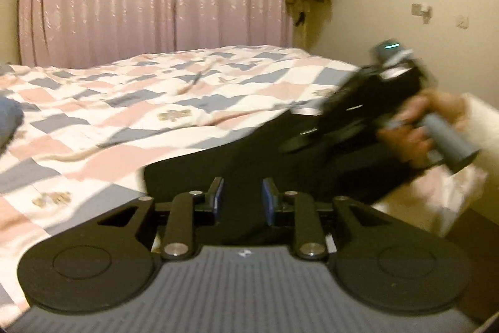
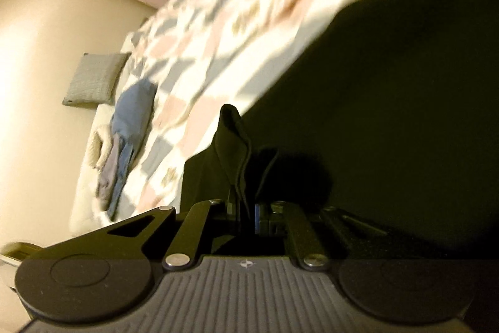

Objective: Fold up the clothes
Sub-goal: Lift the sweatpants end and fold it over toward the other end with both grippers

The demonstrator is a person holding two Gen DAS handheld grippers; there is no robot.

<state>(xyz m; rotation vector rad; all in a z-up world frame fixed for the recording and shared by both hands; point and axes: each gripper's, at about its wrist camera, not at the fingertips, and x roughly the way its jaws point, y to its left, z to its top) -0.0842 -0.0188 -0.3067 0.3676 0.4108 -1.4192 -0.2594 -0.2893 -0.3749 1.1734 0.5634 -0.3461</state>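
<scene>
Two grippers: right gripper [image 2: 246, 208] apparently pinches smooth black garment [image 2: 389, 114]; left gripper [image 1: 242, 197] fingers spread.

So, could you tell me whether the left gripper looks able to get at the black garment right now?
Probably yes: the left gripper is open, and the black garment lies directly ahead, unobstructed.

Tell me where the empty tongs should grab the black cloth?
The left tongs are open just above the black cloth. Its near-left edge lies flat on the quilt, so coming from the left and pinching there looks easiest.
</scene>
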